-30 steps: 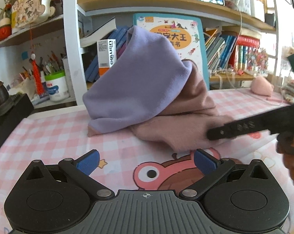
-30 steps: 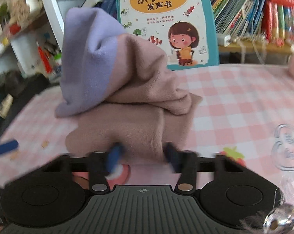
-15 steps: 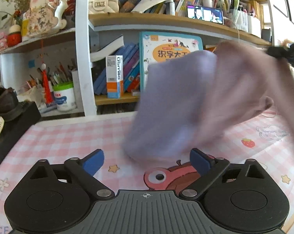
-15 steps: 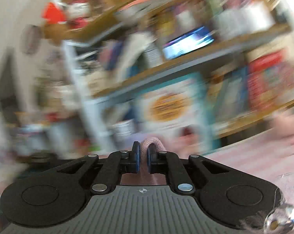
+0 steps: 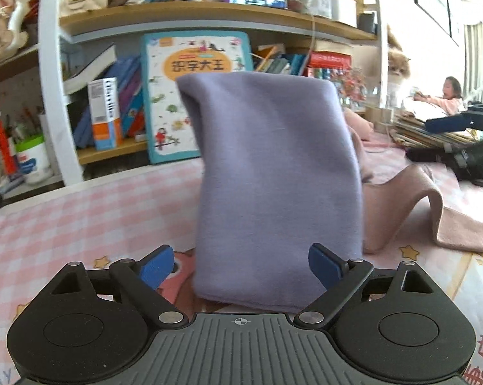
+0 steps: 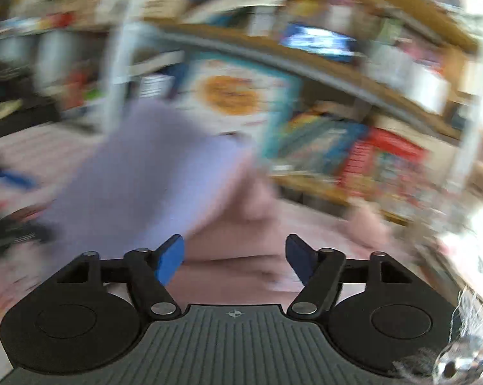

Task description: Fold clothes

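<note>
A garment with a purple part (image 5: 273, 173) and a dusty pink part (image 5: 411, 205) lies on the pink checked tablecloth (image 5: 81, 218). The purple part stands up in a tall fold right in front of my left gripper (image 5: 241, 268), which is open and empty, with its lower edge between the blue pads. The pink part trails off to the right. My right gripper (image 6: 235, 260) is open and empty above the pink cloth (image 6: 241, 276); its view is blurred. The purple part (image 6: 138, 186) shows to its left. The right gripper also shows at the far right of the left wrist view (image 5: 459, 122).
A shelf unit with books stands behind the table, with a large children's book (image 5: 190, 96) leaning against it. A white pen pot (image 5: 29, 160) stands at the left. A pile of books and papers (image 5: 433, 131) lies at the right, with a cat (image 5: 398, 67) and a child (image 5: 449, 96) beyond.
My right gripper lifted the pink part up and over to the right, then opened and let it go. The cloth has spread out to the right. My left gripper stayed open.
</note>
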`<state>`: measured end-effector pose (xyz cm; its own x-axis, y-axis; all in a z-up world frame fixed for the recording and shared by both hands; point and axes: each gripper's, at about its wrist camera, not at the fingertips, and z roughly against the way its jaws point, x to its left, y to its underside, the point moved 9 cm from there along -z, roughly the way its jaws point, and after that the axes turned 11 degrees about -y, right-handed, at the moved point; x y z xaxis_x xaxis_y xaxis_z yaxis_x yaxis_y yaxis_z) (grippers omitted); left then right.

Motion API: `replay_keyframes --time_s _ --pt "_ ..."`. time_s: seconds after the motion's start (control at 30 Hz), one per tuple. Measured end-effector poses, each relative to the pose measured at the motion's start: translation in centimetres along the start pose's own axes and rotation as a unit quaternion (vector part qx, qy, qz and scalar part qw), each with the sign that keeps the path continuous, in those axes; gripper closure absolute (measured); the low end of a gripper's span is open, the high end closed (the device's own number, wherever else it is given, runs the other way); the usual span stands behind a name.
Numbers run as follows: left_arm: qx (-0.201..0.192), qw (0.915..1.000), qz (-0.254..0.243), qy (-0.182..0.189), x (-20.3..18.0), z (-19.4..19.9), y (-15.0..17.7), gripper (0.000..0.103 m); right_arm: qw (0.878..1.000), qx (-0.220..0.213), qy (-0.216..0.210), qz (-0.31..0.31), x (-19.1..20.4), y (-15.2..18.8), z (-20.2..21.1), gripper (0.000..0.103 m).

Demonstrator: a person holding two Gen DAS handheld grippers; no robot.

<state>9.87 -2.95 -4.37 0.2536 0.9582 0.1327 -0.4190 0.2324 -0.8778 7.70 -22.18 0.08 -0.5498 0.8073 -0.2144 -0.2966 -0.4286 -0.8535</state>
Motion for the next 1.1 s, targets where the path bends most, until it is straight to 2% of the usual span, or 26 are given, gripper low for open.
replay_keyframes --time_s 0.07,0.17,0.27,0.33,0.4,0.43,0.47,0.5,0.6,0.63,0.7,0.73,0.77,0.83,0.9,1.03,1.1 --pt "0.000 1.0000 0.002 0.005 -0.3 -0.1 0.0 0.010 0.999 0.023 -0.030 0.036 2.1 0.6 -0.5 0.034" --pt "-0.002 0.9999 -0.003 0.013 -0.9 0.2 -0.1 0.010 0.992 0.063 -0.016 0.106 3.9 1.8 -2.2 0.034" --pt "-0.010 0.9987 -0.036 0.033 -2.7 0.8 -0.2 0.010 0.981 0.100 -0.013 0.165 4.4 2.9 -4.5 0.036" --pt "-0.014 0.9965 -0.066 0.048 -4.3 1.1 -0.2 0.010 0.978 0.117 -0.030 0.170 4.4 3.5 -5.7 0.039" --pt "-0.014 0.9937 -0.095 0.058 -5.8 1.2 0.1 0.010 0.980 0.129 -0.047 0.146 3.9 3.9 -6.5 0.052" --pt "-0.014 0.9922 -0.109 0.060 -6.4 1.1 0.3 0.010 0.982 0.131 -0.047 0.128 3.5 4.0 -6.6 0.068" --pt "-0.011 0.9908 -0.121 0.059 -6.8 0.8 0.5 0.010 0.984 0.132 -0.048 0.110 3.1 4.1 -6.7 0.096" --pt "-0.008 0.9894 -0.132 0.059 -7.2 0.6 0.7 0.010 0.986 0.133 -0.047 0.093 2.6 4.2 -6.8 0.102" --pt "-0.003 0.9869 -0.156 0.042 -7.8 -0.7 1.2 0.030 0.991 0.124 -0.024 0.050 0.8 4.3 -6.5 0.102" --pt "-0.001 0.9864 -0.161 0.033 -7.8 -1.2 1.3 0.044 0.992 0.120 -0.023 0.032 0.2 4.4 -6.2 0.102" --pt "-0.010 0.9867 -0.161 0.017 -7.1 -1.7 0.9 0.060 0.993 0.116 -0.026 0.009 -0.5 4.6 -5.7 0.102" --pt "-0.014 0.9879 -0.154 0.010 -6.4 -1.8 0.5 0.078 0.993 0.118 -0.027 0.002 -0.8 4.8 -5.6 0.102" --pt "-0.015 0.9901 -0.139 0.007 -5.6 -1.8 0.0 0.088 0.992 0.122 -0.026 -0.002 -1.0 5.1 -5.5 0.102" --pt "-0.020 0.9967 -0.079 -0.002 -2.8 -1.7 -1.5 0.089 0.991 0.131 -0.024 -0.006 -1.3 5.8 -5.6 0.102" --pt "-0.031 0.9994 -0.005 -0.017 0.8 -1.5 -3.0 0.092 0.992 0.127 -0.023 -0.011 -1.3 6.5 -5.2 0.102" --pt "-0.033 0.9907 0.132 -0.008 7.0 -1.3 -4.9 0.093 0.991 0.125 -0.030 -0.026 -1.3 6.5 -5.1 0.101" --pt "-0.026 0.9845 0.173 -0.004 9.0 -1.6 -5.3 0.093 0.992 0.114 -0.041 -0.028 -0.8 5.7 -5.2 0.092"
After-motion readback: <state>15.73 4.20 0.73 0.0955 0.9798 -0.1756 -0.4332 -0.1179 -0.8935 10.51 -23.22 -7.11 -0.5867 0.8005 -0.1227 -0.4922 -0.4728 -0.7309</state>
